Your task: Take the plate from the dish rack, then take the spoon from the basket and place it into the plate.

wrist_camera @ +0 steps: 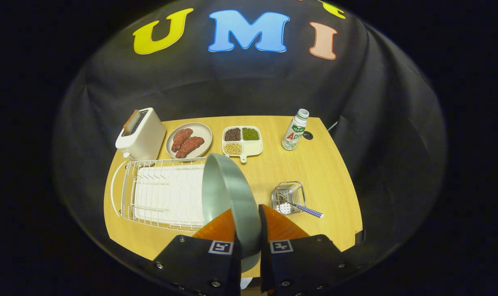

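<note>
My gripper (247,222) is shut on the rim of a grey-green plate (224,189), which stands on edge between the fingers, lifted above the table. The white wire dish rack (158,193) lies just left of the plate with no dishes in it. Ahead and to the right of the fingers sits a small metal mesh basket (288,197). A spoon (300,206) with a blue checked handle lies in it, handle poking out to the right.
On the wooden table (314,172) beyond the rack stand a white toaster (141,133) with bread, a plate of meat (189,140), a divided dish of beans (242,140) and a white bottle (295,130) at the far right.
</note>
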Motion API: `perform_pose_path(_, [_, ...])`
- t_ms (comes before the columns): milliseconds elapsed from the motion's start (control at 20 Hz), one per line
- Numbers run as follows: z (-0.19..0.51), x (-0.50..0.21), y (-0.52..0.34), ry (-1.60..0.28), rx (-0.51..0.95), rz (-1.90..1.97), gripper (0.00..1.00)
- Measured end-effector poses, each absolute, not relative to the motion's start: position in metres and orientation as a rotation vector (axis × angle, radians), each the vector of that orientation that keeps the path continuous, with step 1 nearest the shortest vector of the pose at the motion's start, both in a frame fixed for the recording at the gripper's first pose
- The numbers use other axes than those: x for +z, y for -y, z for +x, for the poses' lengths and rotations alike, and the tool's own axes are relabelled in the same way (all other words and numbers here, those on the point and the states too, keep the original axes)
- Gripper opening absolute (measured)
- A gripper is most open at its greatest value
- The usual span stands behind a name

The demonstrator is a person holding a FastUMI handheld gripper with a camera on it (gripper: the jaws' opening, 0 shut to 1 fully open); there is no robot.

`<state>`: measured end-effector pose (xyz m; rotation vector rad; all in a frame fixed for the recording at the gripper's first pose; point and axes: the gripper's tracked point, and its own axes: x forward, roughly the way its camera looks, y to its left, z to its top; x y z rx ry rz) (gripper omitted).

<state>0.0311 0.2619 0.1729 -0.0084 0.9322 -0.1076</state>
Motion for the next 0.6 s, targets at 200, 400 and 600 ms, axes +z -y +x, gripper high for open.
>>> perform_pose_path(200, [0.006, 0.159, -0.245, -0.952, -0.010, 0.092, 0.18])
perform_pose_path(400, [-0.025, 0.128, -0.233, -0.998, 0.074, 0.211, 0.18])
perform_pose_path(600, [-0.046, 0.101, -0.220, -1.021, 0.114, 0.252, 0.18])
